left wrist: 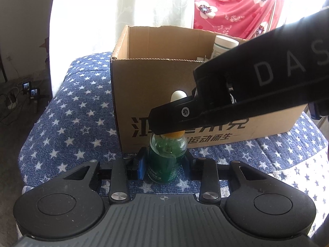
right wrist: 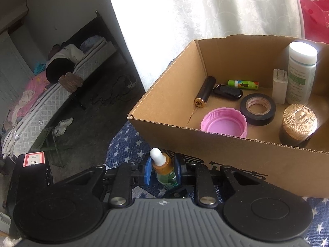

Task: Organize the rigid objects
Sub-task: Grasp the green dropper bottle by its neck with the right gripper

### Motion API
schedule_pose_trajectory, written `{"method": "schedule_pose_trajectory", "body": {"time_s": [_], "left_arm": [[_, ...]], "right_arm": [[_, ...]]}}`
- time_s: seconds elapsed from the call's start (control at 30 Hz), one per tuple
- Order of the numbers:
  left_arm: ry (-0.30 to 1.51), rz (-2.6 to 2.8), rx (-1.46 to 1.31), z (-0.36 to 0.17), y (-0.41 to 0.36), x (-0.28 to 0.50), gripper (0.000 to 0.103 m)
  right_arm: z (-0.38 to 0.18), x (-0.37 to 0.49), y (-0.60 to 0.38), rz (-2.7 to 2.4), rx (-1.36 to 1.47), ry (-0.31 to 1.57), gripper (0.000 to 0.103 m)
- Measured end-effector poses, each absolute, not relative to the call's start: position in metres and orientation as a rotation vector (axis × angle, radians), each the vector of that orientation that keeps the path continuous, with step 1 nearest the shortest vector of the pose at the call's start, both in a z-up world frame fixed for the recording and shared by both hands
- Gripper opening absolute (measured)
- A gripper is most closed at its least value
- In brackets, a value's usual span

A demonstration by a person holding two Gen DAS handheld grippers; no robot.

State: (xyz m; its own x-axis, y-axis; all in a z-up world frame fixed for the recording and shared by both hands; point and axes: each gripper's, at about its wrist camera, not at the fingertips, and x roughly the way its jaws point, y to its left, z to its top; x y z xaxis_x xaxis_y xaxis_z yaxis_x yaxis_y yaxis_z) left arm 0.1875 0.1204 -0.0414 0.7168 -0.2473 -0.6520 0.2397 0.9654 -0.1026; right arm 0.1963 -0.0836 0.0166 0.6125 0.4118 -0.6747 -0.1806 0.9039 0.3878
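The green dropper bottle stands upright on the star-patterned blue cloth, just in front of the cardboard box. The left gripper has its jaws closed against the bottle's glass body, 1 blue pad on either side. The right gripper comes in from above, jaws clamped on the orange collar below the white bulb. Inside the box lie a pink cap, a black tape roll, a gold-lidded jar, a white bottle, a charger plug, a dark tube, a black key fob and a green stick
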Motion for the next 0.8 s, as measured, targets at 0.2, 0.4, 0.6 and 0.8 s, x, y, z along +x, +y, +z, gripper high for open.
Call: {"method": "schedule_pose_trajectory", "body": {"time_s": [0.2, 0.4, 0.6, 0.8], "left_arm": [[0.718, -0.286, -0.006, -0.037, 0.116, 0.179, 0.033], [0.706, -0.314, 0.016, -0.034, 0.109, 0.171, 0.032], [0.719, -0.326, 0.031, -0.037, 0.101, 0.169, 0.032], [0.702, -0.327, 0.070, -0.038, 0.095, 0.164, 0.032]], "right_arm": [[0.020, 0.191, -0.085, 0.344, 0.301, 0.845, 0.025], [0.024, 0.179, -0.088, 0.331, 0.298, 0.837, 0.025], [0.018, 0.176, -0.095, 0.313, 0.315, 0.856, 0.025], [0.015, 0.175, -0.100, 0.311, 0.332, 0.851, 0.025]]}}
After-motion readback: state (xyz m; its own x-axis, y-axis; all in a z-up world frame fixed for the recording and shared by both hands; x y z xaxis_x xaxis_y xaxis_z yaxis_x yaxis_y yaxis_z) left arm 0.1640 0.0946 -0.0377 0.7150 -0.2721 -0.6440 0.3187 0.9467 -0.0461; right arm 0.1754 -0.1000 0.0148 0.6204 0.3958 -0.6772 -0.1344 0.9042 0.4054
